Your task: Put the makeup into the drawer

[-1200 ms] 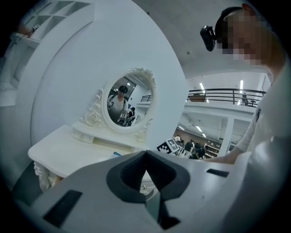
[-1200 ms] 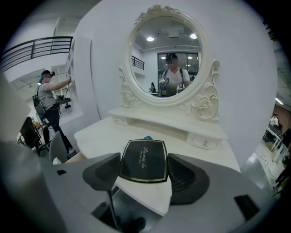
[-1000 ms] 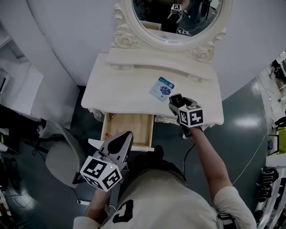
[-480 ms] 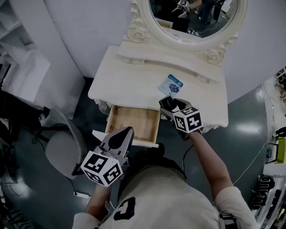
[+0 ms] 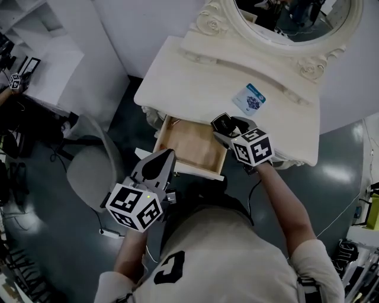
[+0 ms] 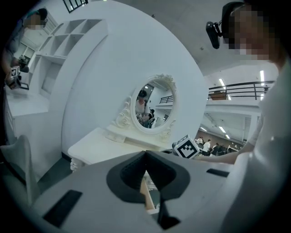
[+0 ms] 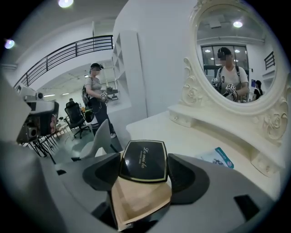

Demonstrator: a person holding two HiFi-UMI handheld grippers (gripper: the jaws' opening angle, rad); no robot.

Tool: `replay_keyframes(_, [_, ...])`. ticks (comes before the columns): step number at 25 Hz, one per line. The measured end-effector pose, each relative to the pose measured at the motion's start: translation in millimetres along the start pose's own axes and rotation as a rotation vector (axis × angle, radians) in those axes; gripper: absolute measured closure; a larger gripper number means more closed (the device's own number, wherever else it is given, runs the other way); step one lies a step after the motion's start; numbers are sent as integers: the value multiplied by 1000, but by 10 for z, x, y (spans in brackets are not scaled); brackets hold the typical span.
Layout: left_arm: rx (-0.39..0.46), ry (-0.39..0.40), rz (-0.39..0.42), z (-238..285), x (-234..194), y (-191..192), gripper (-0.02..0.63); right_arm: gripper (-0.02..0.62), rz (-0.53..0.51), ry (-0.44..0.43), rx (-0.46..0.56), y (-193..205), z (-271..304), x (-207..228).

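My right gripper (image 5: 222, 126) (image 7: 143, 169) is shut on a black makeup compact (image 7: 142, 160) (image 5: 221, 123) with a gold rim. It holds the compact above the right end of the open wooden drawer (image 5: 192, 148) (image 7: 136, 200) of the cream dressing table (image 5: 195, 83). My left gripper (image 5: 156, 167) (image 6: 145, 175) hangs shut and empty in front of the drawer's left half, its jaws pressed together. The drawer's inside looks bare.
A blue and white sachet (image 5: 249, 99) (image 7: 217, 157) lies on the tabletop to the right. An oval mirror (image 5: 296, 18) in a carved frame stands at the back. A grey chair (image 5: 89, 171) is left of the table. White shelves (image 5: 41, 65) lie further left.
The head view has swung, so the table sits further right. My right gripper has carried the compact from the tabletop's front edge to over the drawer's right end. The left gripper has stayed low.
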State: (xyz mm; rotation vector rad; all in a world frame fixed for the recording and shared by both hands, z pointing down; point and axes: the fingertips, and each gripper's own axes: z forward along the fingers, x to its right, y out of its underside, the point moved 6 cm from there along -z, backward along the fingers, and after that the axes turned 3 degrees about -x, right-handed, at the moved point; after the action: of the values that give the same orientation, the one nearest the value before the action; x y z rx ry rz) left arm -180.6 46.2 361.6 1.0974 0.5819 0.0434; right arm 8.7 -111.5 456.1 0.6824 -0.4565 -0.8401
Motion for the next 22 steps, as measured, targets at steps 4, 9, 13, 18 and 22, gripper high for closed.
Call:
replay_keyframes(4, [-5,-15,-20,-28,0,47,551,268,-25,-45,-2,-31,104,-106])
replay_keyframes(9, [-31,-13,-29,36,27,90,551,268,-49,-87,-18,-8,207,-169])
replay_keyframes(13, [-40,-5,-31,104,41,95,551,268,-39,-100,-29,64,268,-175])
replay_keyframes(18, [-62,9,-29,233,56,82,551,268,-33,-125,-64,181,377,-169])
replay_keyframes(22, [-79,6,-33,375,93,100,551,268,-32,-145,-90,309,481,-107])
